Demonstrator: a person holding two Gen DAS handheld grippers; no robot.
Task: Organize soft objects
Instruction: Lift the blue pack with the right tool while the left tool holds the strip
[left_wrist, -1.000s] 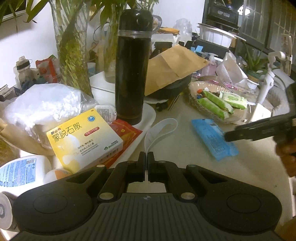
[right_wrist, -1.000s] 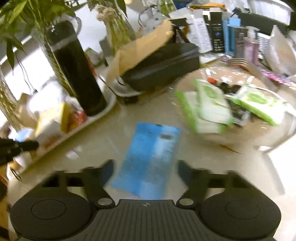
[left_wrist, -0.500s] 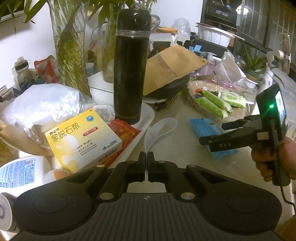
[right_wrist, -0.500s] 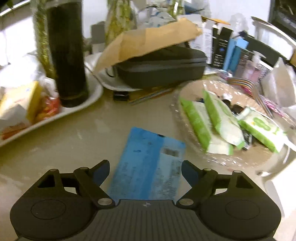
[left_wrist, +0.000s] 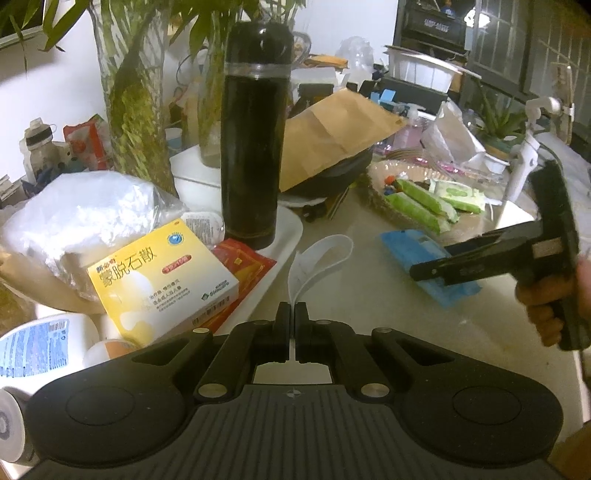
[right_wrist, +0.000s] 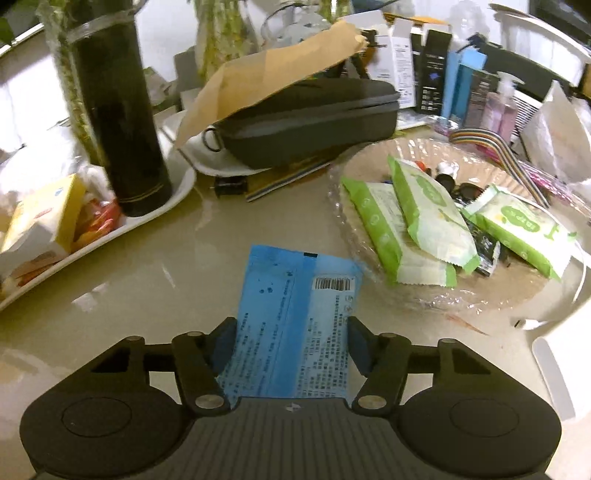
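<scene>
A blue soft packet (right_wrist: 295, 317) lies flat on the beige table, its near end between the fingers of my right gripper (right_wrist: 291, 332). The jaws are open and stand at the packet's two sides. The packet also shows in the left wrist view (left_wrist: 424, 262), with my right gripper (left_wrist: 436, 267) low over it. My left gripper (left_wrist: 290, 314) is shut on a white strip (left_wrist: 317, 258) that loops forward over the table. Three green-and-white soft packs (right_wrist: 424, 218) lie in a clear glass bowl (right_wrist: 436, 299) just right of the blue packet.
A white tray (left_wrist: 288, 229) on the left carries a tall black flask (left_wrist: 255, 147), a yellow medicine box (left_wrist: 159, 280) and a red sachet (left_wrist: 240, 266). A black case (right_wrist: 306, 118) under a brown envelope (right_wrist: 266, 81) sits behind. Boxes and bottles crowd the back.
My right gripper has come down and forward over the blue packet, so its open jaws now flank the packet's near end. The left gripper has stayed put with the strip.
</scene>
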